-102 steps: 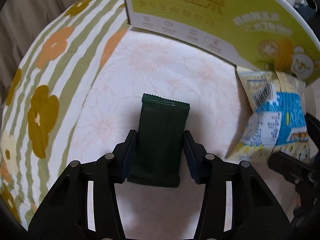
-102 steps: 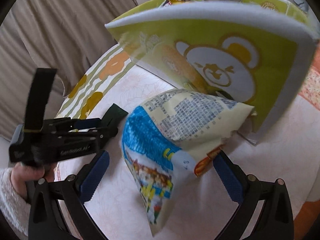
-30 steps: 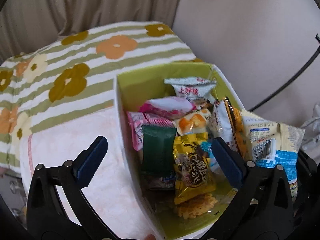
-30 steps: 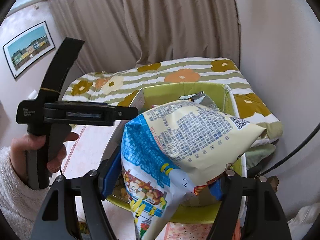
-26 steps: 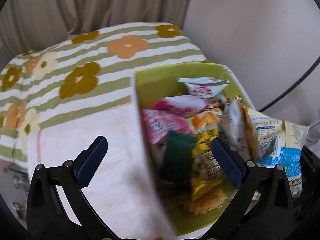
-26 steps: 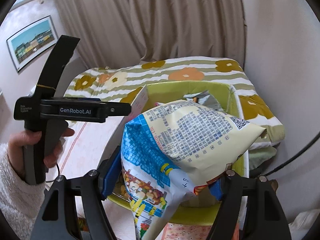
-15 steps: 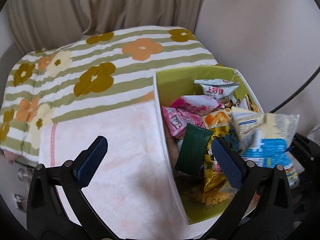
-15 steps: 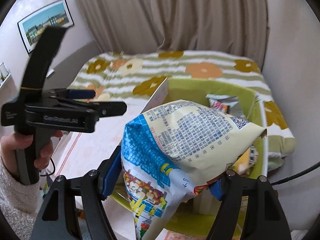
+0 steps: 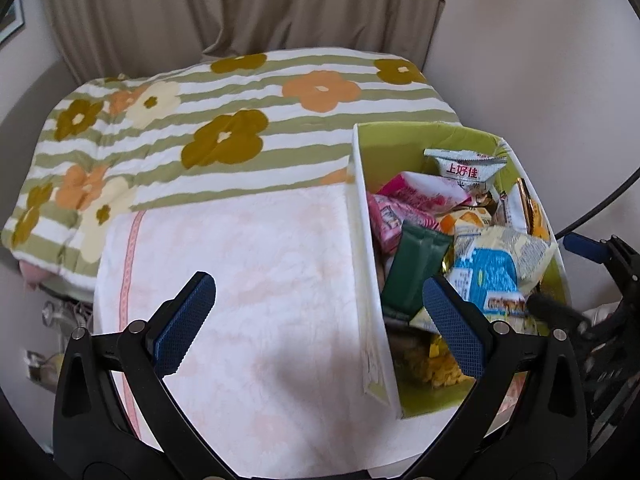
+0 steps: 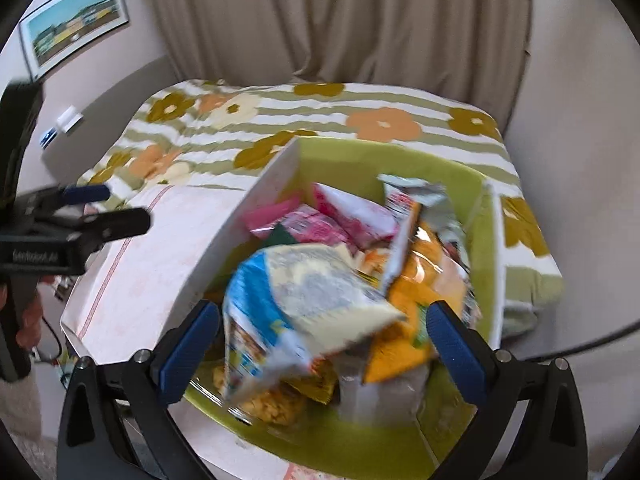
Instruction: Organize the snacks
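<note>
A green cardboard box (image 9: 404, 136) full of snack packets stands at the right on the pale pink cloth; it also shows in the right wrist view (image 10: 486, 236). A blue and cream chip bag (image 10: 304, 300) lies blurred on top of the snacks between my open right fingers; it also shows in the left wrist view (image 9: 492, 268). A dark green packet (image 9: 416, 264) leans inside the box. My left gripper (image 9: 320, 324) is open and empty above the cloth beside the box wall. My right gripper (image 10: 320, 340) is open over the box.
A pale pink cloth (image 9: 248, 264) covers the table beside a striped flower-print cover (image 9: 224, 120). Curtains (image 9: 240, 4) hang behind, a wall stands at the right. A framed picture (image 10: 76, 20) hangs at the left. The left gripper and hand (image 10: 52, 236) show at the left.
My right gripper has opened and let go of the chip bag, which now drops onto the snacks in the box. My left gripper has drawn back to the left, still open.
</note>
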A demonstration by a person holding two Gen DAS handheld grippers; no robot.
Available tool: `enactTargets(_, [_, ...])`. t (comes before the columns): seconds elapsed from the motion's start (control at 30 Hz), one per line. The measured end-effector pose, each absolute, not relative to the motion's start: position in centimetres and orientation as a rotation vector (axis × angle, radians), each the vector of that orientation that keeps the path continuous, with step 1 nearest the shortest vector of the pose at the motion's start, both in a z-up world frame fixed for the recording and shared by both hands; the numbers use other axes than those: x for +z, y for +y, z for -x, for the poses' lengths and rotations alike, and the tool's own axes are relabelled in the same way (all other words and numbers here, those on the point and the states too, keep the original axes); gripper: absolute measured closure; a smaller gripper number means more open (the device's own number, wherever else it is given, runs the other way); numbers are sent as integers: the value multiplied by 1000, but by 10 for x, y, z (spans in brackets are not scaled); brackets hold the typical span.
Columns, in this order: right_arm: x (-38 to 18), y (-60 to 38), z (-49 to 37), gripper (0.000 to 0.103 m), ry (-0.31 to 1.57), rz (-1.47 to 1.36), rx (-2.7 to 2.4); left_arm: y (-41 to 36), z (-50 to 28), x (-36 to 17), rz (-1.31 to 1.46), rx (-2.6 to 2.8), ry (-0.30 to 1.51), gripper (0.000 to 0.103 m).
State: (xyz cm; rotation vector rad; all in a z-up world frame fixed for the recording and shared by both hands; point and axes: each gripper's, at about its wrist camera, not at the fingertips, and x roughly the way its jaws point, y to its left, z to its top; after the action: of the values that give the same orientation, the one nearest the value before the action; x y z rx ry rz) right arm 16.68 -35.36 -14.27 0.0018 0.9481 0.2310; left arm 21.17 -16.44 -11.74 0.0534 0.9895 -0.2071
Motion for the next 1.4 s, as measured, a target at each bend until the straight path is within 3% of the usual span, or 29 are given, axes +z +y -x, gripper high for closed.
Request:
enactTargets(0.17, [-121, -356, -144, 0, 893, -32, 201, -156, -189, -106, -55, -201, 957, 0])
enactTargets(0.63, [-2, -304, -27, 0, 569, -45, 15, -105, -49, 6, -39, -93, 606, 0])
enactTargets(0.97, [0, -271, 39, 0, 512, -24, -72, -78, 35, 17, -47, -90, 512, 0])
enactTargets(1.4, [-1, -271, 55, 0, 497, -25, -105, -77, 55, 14, -38, -95, 501, 0])
